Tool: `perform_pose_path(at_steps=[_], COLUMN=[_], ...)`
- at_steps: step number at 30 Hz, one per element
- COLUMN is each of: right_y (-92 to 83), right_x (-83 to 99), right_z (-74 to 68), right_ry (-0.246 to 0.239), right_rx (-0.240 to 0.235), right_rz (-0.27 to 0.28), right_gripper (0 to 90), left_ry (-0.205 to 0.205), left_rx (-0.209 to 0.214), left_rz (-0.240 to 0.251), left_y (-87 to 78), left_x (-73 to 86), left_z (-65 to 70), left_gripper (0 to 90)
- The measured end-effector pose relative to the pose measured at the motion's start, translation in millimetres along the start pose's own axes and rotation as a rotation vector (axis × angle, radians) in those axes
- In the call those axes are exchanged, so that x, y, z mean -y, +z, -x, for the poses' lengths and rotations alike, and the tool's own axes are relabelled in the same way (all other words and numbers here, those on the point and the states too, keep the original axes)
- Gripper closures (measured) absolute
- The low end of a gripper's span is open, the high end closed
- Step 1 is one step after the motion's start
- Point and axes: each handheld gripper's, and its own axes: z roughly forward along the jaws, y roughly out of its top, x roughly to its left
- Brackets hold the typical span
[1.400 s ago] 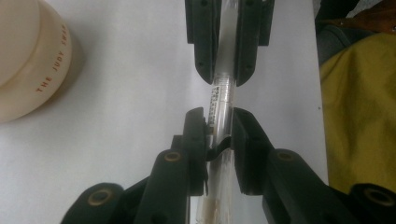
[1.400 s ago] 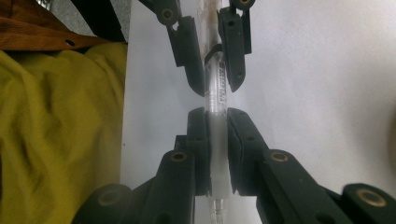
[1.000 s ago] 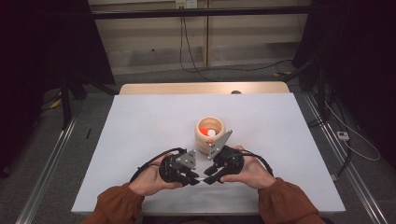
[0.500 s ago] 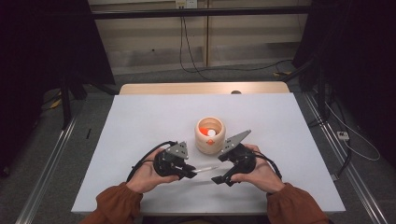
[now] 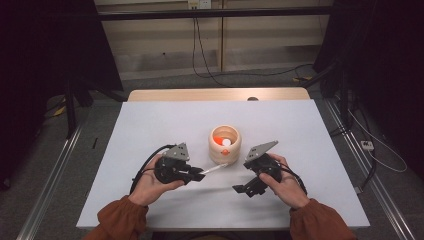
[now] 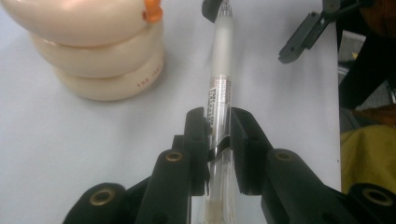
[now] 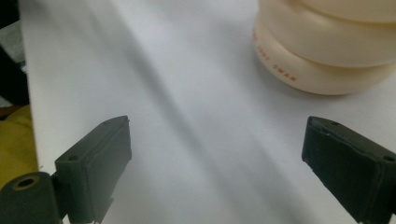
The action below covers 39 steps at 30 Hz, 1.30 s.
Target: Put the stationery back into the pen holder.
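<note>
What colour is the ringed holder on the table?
Cream holder, clearest in the left gripper view.

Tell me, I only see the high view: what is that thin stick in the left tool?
Observer: A clear pen with a printed label, clamped between the left tool.
Child: Is it touching the round holder?
Observer: No, it passes beside the cream holder; white table shows between them.
Child: Does the holder have writing?
Observer: Yes, small red letters on its lowest ring.
Child: Is the right tool holding anything?
Observer: No, the right tool has just been opening, with bare table between.
</note>
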Motion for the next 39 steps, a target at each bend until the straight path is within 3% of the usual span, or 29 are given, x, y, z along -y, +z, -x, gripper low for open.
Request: perform_pose_path(at_steps=[1,4,7,16,23,31,39], right_y=[-0.7,-3.9,-7.7,-17.5,-26.1,-30.3,-34.4], right_x=[0.8,4.2,10.2,31.7,43.4,56.9,67.9], right_z=[0.3,0.7,1.5,2.3,4.4,2.0,1.8], right_ry=[0.01,0.027,0.057,0.107,0.149,0.18,0.203], right_rx=[0.016,0.072,0.127,0.162,0.232,0.262,0.278], right_rz=[0.005,0.03,0.066,0.11,0.149,0.181,0.195], right_gripper=[8.1,8.1,7.9,7.8,6.3,6.9,6.9], left_ry=[-0.02,-0.026,-0.023,-0.051,-0.075,-0.082,-0.104], left_rx=[-0.002,-0.023,-0.045,-0.077,-0.112,-0.14,-0.172], left_rz=[0.031,0.081,0.101,0.2,0.286,0.375,0.464], left_y=[-1.5,-7.6,-12.2,-17.8,-23.0,-23.3,-20.3], left_x=[0.7,1.6,2.2,2.3,1.6,-1.0,-7.5], left_z=[0.4,0.0,0.4,-1.4,-2.5,-4.9,-17.1], left_gripper=[77.6,77.6,77.6,77.5,77.6,77.5,77.5])
